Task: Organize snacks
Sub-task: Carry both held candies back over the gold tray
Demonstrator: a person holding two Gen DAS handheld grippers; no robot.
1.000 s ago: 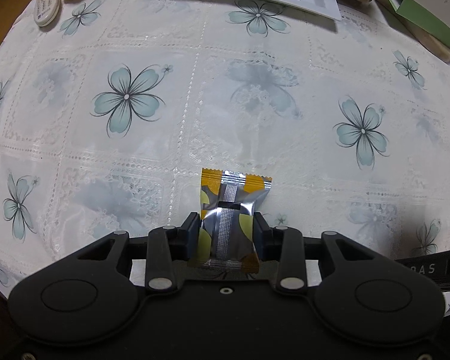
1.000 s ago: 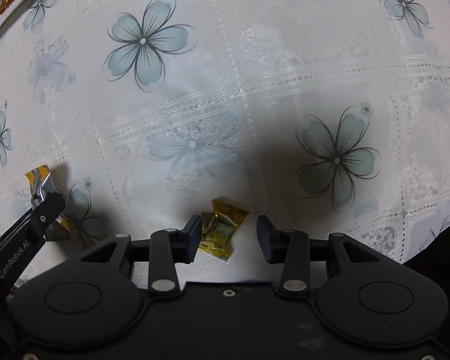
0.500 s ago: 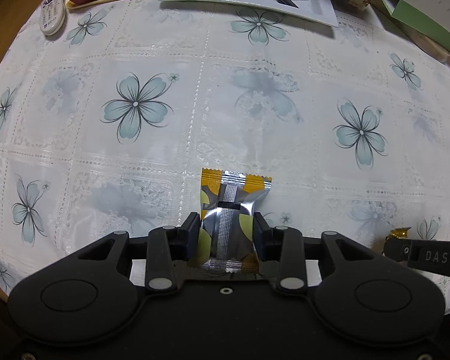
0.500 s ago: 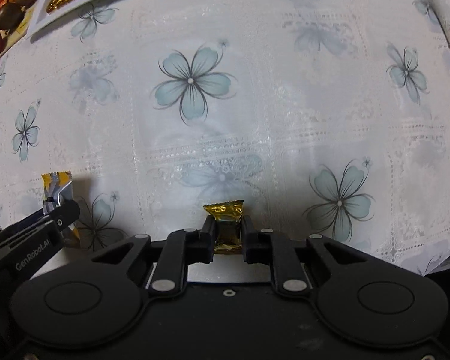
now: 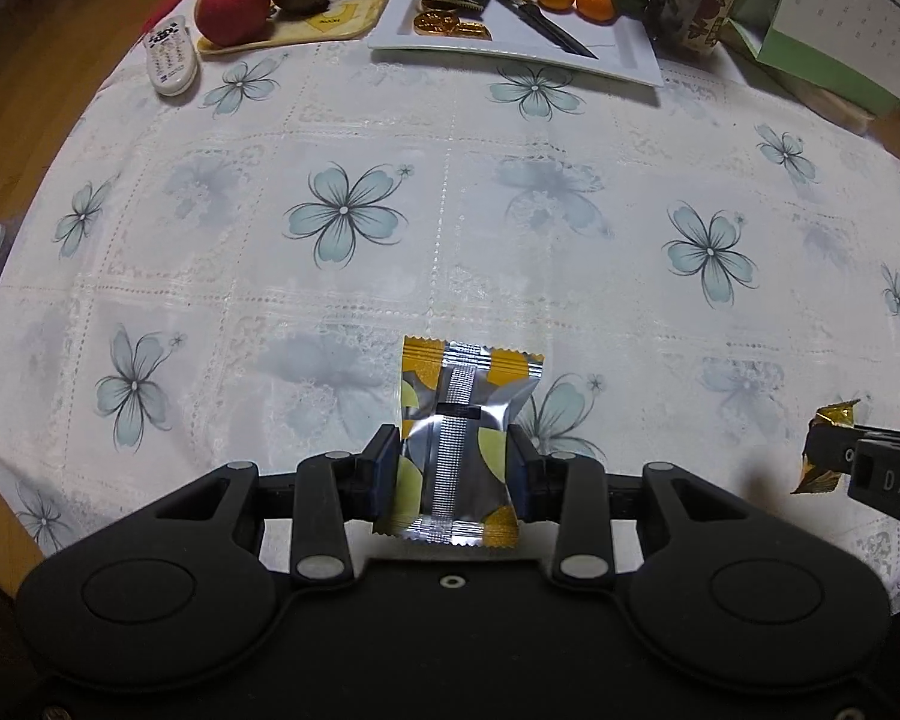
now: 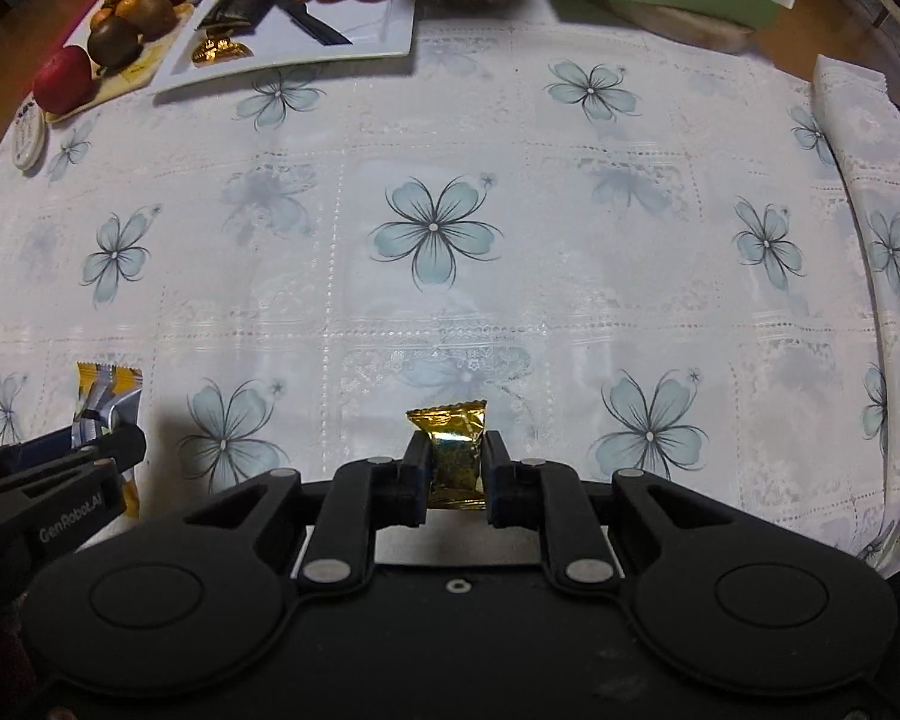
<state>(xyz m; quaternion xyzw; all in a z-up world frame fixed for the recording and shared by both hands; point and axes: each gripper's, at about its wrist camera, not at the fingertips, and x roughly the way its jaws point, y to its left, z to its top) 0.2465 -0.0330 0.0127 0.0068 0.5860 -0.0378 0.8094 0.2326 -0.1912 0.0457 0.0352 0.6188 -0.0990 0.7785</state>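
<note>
Two grips: left gripper (image 5: 453, 468) jaws clamp the yellow-silver packet (image 5: 459, 444), right gripper (image 6: 455, 474) jaws pinch the gold candy (image 6: 453, 456).

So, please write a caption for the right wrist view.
Right gripper shut on gold candy above floral tablecloth.

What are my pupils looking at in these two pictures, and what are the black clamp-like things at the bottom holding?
Each black clamp is a hand-held gripper with two fingers, one in each of a person's hands, with a wide-angle camera looking along the fingers. The left camera's picture shows the left gripper shut on a silver and yellow snack packet. The right camera's picture shows the right gripper shut on a small gold candy. Both hang above a flowered tablecloth. At the far edge sit a white tray with gold-wrapped sweets and a knife, fruit and a remote control.
</note>
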